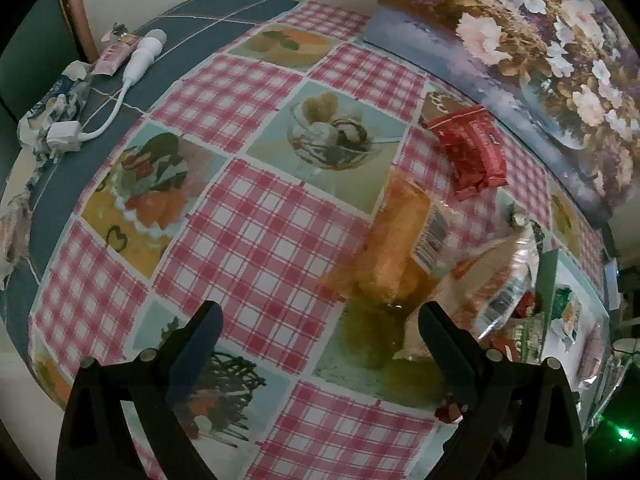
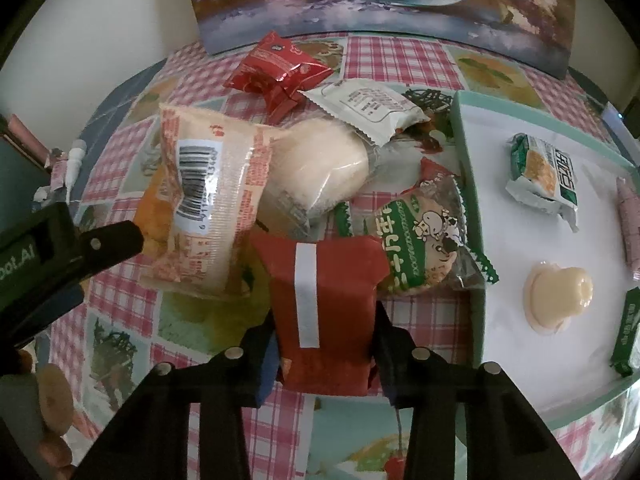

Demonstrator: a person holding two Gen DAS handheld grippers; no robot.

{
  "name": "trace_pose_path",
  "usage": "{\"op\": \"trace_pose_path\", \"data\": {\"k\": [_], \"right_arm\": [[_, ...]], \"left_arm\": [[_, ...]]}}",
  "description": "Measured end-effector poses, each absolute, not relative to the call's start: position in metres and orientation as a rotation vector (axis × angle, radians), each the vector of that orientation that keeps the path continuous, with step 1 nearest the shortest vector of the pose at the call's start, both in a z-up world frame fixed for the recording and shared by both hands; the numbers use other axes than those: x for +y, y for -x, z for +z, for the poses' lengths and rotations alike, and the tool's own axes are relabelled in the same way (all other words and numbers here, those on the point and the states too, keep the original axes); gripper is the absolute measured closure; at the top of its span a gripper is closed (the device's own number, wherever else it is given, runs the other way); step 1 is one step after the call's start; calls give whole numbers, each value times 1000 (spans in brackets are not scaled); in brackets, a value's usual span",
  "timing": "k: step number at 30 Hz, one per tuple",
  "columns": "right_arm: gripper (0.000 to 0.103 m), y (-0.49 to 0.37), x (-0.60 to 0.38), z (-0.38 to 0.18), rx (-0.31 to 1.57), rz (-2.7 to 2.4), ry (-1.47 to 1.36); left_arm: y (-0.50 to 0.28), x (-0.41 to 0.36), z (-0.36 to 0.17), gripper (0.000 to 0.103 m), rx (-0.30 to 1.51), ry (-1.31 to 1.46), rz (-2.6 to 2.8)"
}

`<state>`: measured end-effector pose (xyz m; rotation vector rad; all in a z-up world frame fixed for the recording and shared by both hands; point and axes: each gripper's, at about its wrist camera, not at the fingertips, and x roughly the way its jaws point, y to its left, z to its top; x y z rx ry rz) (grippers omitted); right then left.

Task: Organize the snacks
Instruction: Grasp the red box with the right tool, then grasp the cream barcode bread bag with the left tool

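Clamped between the right gripper's (image 2: 324, 344) jaws is a red pack (image 2: 324, 300) with a white strip down its middle, held over the checked cloth (image 2: 120, 152) just left of the tray's (image 2: 476, 240) near corner. From that pack, a cow-print biscuit (image 2: 420, 248) lies at 1 o'clock against the tray wall, a pale bun (image 2: 320, 164) at 12, and a barcode pack (image 2: 208, 196) at 10, leaning up off the cloth. Farther back, at 12, a red foil pack (image 2: 276, 68) and a white sachet (image 2: 372, 108) sit near the flower painting (image 2: 380, 4). On the tray's white floor lie a green-white pack (image 2: 544, 176), a cream jelly cup (image 2: 556, 296) and a green pack (image 2: 628, 332) at the right edge.

Left gripper (image 1: 320, 344) jaws stand wide apart, holding nothing, over the cloth; the blurred orange pack (image 1: 396, 248) lies at 1 o'clock from them, close to the right finger (image 1: 448, 344). A white cable (image 1: 120, 92) rests far off at 10.
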<state>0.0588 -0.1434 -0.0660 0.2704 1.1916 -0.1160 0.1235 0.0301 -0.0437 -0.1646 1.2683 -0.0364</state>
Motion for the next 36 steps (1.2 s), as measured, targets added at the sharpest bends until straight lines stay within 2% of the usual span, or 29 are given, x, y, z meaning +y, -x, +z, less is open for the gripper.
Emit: {"op": "trace_pose_path", "data": {"k": [15, 31, 36], "right_arm": [[61, -36, -173, -38, 1144, -112, -325], [61, -21, -226, -16, 1061, -230, -425], [61, -18, -241, -10, 1043, -242, -476]], "left_arm": [[-120, 12, -37, 5, 1264, 189, -136], [-119, -45, -51, 5, 1281, 118, -227], [-119, -54, -57, 11, 1275, 80, -203]]}}
